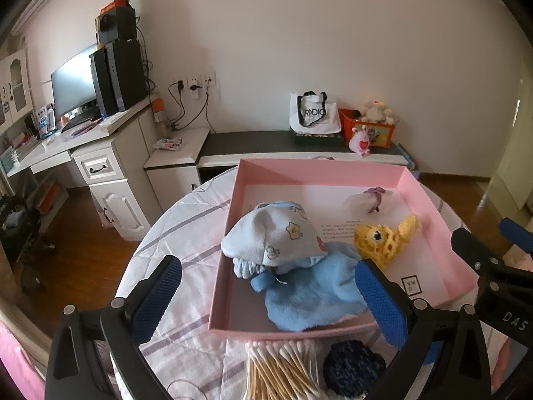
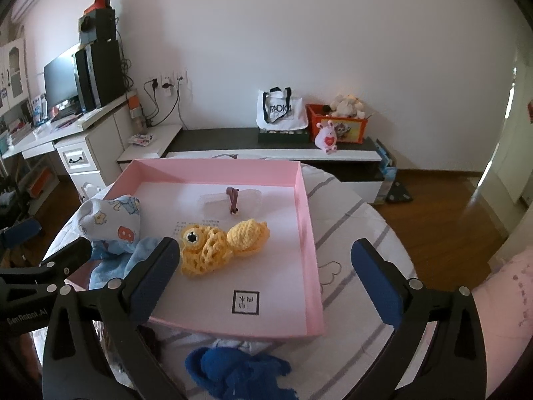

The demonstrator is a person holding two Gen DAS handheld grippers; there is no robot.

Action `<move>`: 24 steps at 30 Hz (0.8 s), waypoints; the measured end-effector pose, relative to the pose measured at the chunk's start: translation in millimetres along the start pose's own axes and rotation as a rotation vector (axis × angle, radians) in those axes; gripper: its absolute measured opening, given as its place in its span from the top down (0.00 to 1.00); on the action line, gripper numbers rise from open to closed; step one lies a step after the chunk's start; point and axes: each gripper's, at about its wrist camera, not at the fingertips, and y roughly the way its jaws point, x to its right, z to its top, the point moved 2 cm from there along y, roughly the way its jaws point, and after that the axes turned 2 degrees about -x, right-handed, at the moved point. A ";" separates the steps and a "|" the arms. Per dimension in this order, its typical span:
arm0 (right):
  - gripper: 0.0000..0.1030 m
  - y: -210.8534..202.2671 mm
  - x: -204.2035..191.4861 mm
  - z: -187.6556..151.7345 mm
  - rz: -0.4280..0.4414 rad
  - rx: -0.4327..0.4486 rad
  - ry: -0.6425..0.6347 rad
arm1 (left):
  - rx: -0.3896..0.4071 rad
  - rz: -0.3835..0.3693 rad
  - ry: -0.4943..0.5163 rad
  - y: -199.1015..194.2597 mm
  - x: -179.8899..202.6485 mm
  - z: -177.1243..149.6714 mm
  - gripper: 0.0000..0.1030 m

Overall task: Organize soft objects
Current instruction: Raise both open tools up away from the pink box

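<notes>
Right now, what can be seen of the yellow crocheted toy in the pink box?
The yellow crocheted toy looks like a knitted yarn animal: an open, net-like body with one round black-and-white eye, and a denser, paler yellow lobe on its right side. It lies flat on the white floor of the pink box, near the middle. In the left wrist view its body meets the light blue cloth. Neither gripper touches it.

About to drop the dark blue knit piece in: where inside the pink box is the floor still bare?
Bare floor in the pink box: the right strip beside the yellow crochet toy, and the near patch around the printed square label. Crowded: the left side, under the patterned baby hat and light blue cloth. The hair tie packet sits mid-back.
</notes>
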 end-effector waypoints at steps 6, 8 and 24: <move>0.00 -32.4 6.7 -6.5 -0.016 0.028 0.005 | 0.028 -0.005 -0.010 -35.5 4.3 -11.3 0.00; 0.00 -46.3 9.1 -9.5 -0.017 0.042 0.009 | 0.044 -0.005 -0.013 -52.1 5.3 -16.1 0.00; 0.00 -158.8 15.2 -30.2 -0.018 0.164 0.007 | 0.177 -0.023 -0.014 -180.0 20.3 -66.0 0.00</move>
